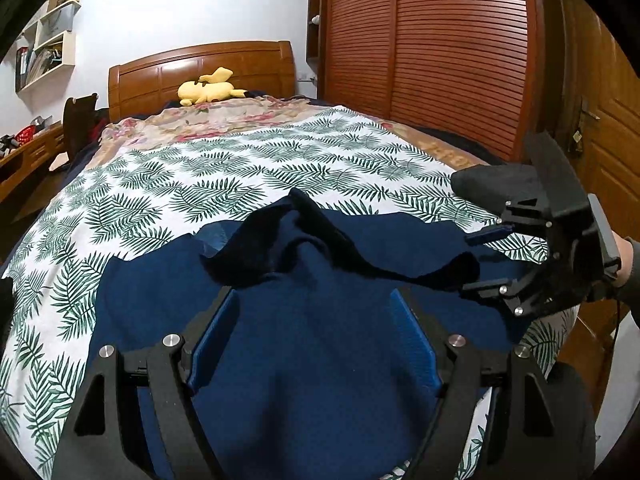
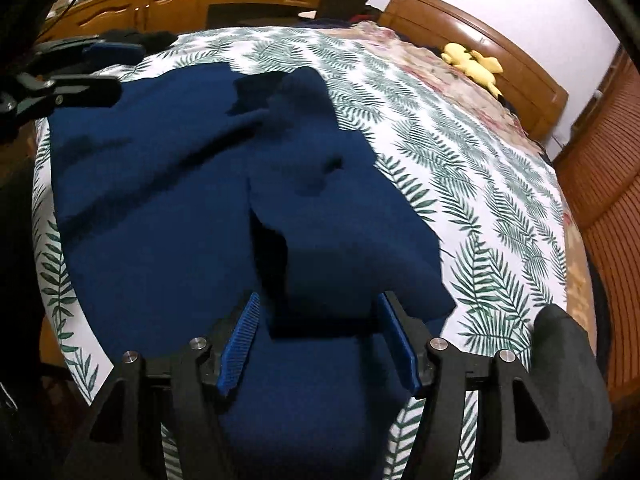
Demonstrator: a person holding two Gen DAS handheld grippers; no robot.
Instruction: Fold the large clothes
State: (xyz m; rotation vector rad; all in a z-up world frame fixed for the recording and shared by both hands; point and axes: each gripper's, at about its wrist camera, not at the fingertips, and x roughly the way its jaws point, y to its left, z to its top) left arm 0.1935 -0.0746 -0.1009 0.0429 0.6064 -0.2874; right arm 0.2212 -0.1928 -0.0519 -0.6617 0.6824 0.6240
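The navy garment point(image 1: 304, 320) lies rumpled across the near end of the bed point(image 1: 224, 168). Both the left gripper point(image 1: 316, 340) and right gripper point(image 2: 316, 336) gape apart above it, seemingly gripping nothing. Each should pinch a single edge, lifting together.

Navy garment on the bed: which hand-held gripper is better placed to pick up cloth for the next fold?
Probably the right hand-held gripper: a raised fold of the navy garment already sits between its open pads. The left hand-held gripper only hovers over flat cloth.

Black hand-held gripper point(image 1: 316, 332), blue pads point(image 1: 416, 344)
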